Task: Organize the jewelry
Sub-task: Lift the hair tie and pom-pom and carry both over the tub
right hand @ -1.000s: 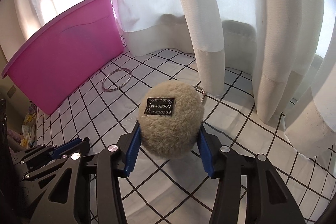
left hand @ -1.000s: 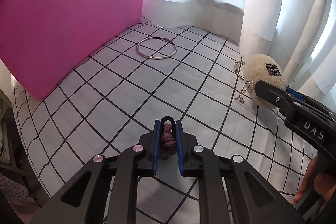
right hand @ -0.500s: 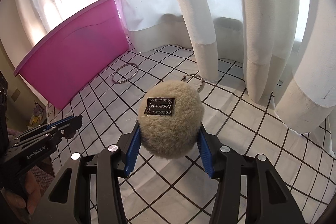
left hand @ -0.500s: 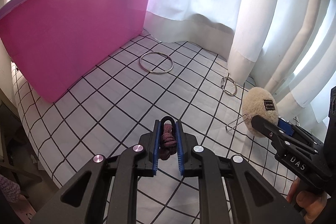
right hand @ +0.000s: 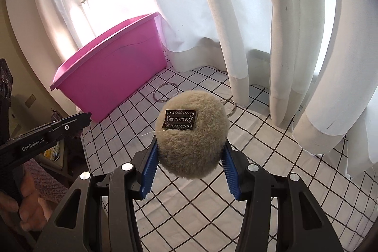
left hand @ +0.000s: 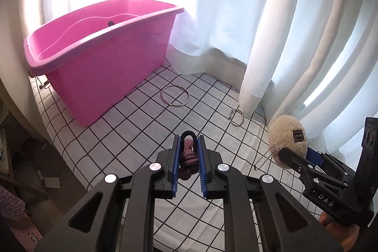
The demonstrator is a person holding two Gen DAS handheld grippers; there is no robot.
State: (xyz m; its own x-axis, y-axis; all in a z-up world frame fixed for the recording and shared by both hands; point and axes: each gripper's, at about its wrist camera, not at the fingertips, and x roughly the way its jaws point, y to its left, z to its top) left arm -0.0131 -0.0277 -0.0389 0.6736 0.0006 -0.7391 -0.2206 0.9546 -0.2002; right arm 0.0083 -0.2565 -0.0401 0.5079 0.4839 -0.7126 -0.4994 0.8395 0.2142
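My left gripper (left hand: pixel 188 152) is shut on a maroon braided cord (left hand: pixel 187 158) with a black loop, held above the checked cloth. My right gripper (right hand: pixel 189 150) is shut on a beige fluffy pom-pom (right hand: pixel 191 136) with a black label; it also shows in the left wrist view (left hand: pixel 287 135), with a ball chain hanging from it. A large silver bangle (left hand: pixel 175 98) and a smaller silver ring (left hand: pixel 236 114) lie on the cloth. The bangle also shows in the right wrist view (right hand: pixel 165 91). A pink bin (left hand: pixel 99 51) stands open at the far left.
White curtains (left hand: pixel 271 27) hang down to the cloth at the back and right. The checked cloth (left hand: pixel 132 124) ends at a table edge on the left, with a dark floor below. The pink bin (right hand: pixel 113 67) is left of the pom-pom in the right wrist view.
Both grippers have risen and pulled back from the cloth with their loads. The bin's open top now shows, and the bangle and ring look farther away.
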